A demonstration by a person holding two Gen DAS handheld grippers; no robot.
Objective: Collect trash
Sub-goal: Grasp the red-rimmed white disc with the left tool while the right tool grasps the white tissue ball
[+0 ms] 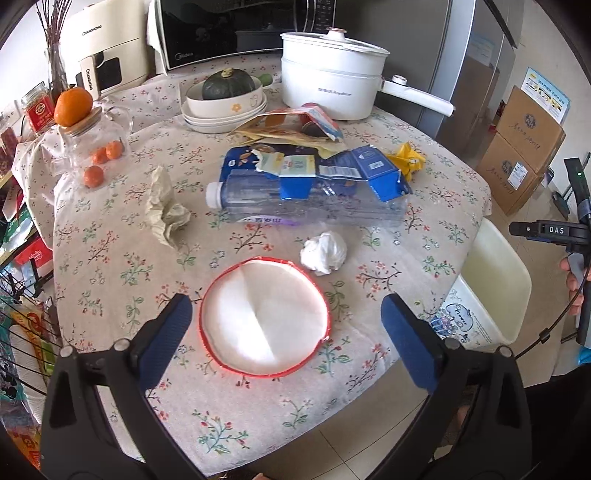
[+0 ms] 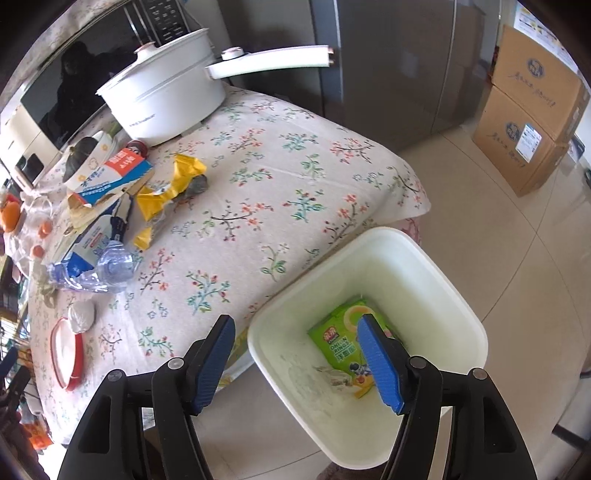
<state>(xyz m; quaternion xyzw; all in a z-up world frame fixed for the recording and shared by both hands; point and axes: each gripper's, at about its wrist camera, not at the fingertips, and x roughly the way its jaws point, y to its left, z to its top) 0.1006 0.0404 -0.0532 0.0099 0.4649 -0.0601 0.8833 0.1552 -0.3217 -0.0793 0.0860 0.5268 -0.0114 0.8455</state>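
In the left wrist view my left gripper (image 1: 286,334) is open and empty, its fingers on either side of a round red-rimmed white lid (image 1: 264,317) on the flowered table. Beyond lie a white paper ball (image 1: 324,253), a crumpled beige paper (image 1: 164,206), a clear plastic bottle (image 1: 310,205), a torn blue carton (image 1: 325,171) and a yellow wrapper (image 1: 408,158). In the right wrist view my right gripper (image 2: 295,356) is open and empty above the white bin (image 2: 436,273), which holds a green snack bag (image 2: 341,341).
A white electric pot (image 1: 332,88), bowls with a squash (image 1: 225,98), a microwave (image 1: 229,29) and a glass jar with oranges (image 1: 92,144) stand at the back. Cardboard boxes (image 2: 532,110) sit on the floor right. The bin (image 1: 495,284) stands beside the table's right edge.
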